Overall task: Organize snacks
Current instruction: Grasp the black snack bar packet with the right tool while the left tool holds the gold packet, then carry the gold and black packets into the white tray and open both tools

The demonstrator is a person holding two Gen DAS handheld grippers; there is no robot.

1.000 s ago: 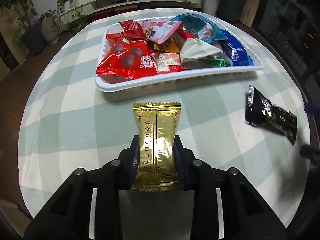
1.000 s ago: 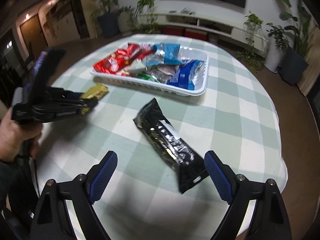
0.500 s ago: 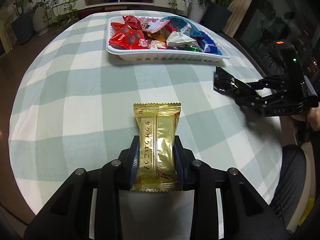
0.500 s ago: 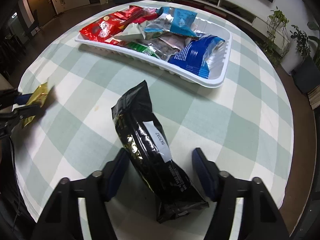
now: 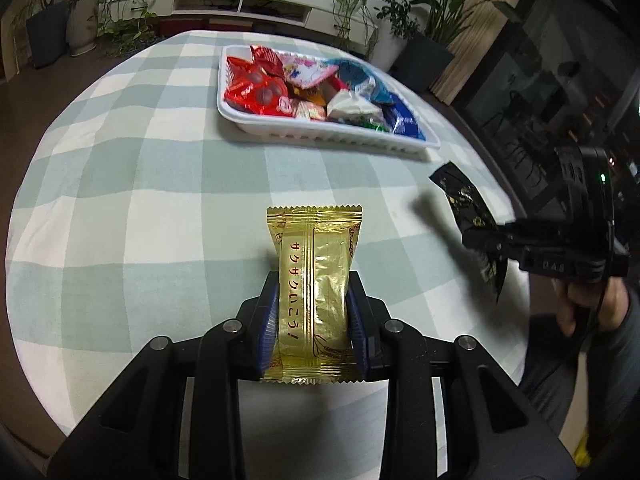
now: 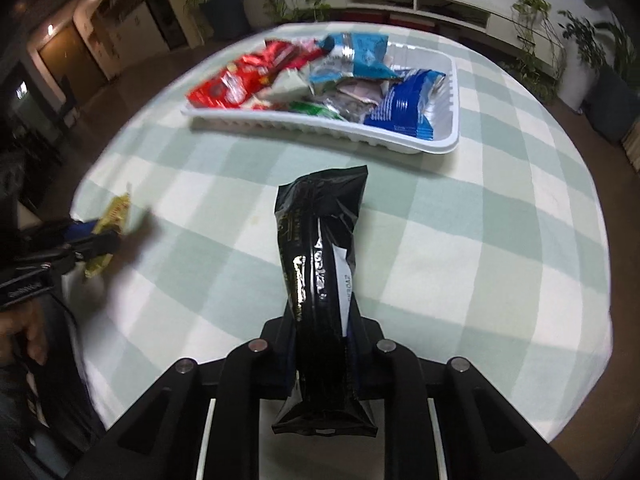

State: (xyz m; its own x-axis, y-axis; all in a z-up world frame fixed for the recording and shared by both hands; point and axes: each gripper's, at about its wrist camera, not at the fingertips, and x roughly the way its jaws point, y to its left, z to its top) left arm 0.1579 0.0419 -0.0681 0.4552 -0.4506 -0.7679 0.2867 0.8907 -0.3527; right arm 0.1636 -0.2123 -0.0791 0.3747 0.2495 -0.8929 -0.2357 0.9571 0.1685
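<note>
White plastic, the tray (image 5: 332,136) at the far side of the bench (image 5: 140,184) already carries most of the snacks, so we judge the sorting nearly finished, with only the two packets we are holding left to bring over. Our left gripper (image 5: 312,320) has its jaws closed on the lower half of the gold wafer packet (image 5: 316,280), its top sticking out forward. Our right gripper (image 6: 322,344) has its jaws pinched on the black snack bar (image 6: 320,264), whose far end points toward the tray.
</note>
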